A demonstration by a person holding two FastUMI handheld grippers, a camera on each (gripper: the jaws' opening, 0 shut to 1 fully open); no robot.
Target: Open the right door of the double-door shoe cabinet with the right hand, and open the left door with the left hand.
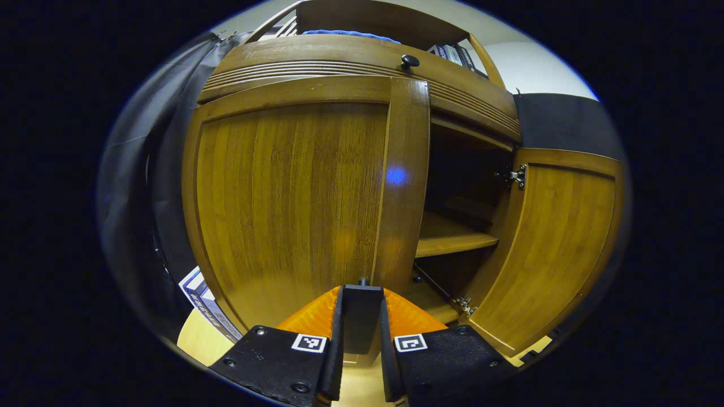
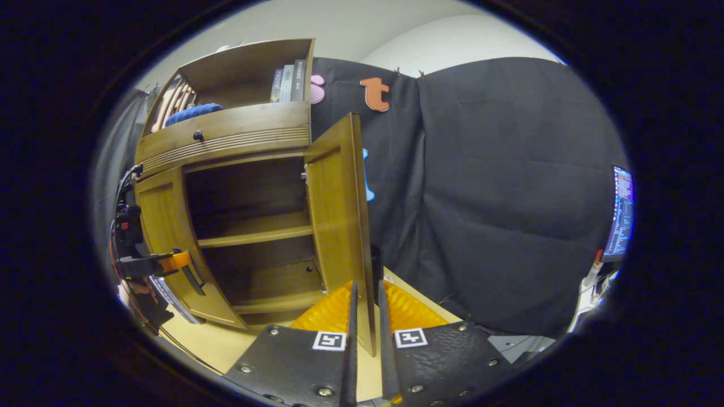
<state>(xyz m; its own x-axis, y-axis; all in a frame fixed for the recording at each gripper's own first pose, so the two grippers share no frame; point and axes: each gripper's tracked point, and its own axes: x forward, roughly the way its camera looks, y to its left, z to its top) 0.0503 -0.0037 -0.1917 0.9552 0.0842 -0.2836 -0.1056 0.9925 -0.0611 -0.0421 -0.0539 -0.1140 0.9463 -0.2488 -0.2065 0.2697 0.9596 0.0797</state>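
The wooden shoe cabinet stands with its inside shelf showing. Its right door is swung wide, and my right gripper is shut on that door's free edge low down. The left door hangs slightly ajar right in front of the left gripper view, with the right door open beyond it. My left gripper is shut on a dark handle at the left door's lower edge. In the right gripper view, the left gripper sits at the left door.
A drawer with a dark knob tops the doors; books and a blue cloth lie above. A box leans by the cabinet's left foot on the pale wooden floor. A lit screen stands far right.
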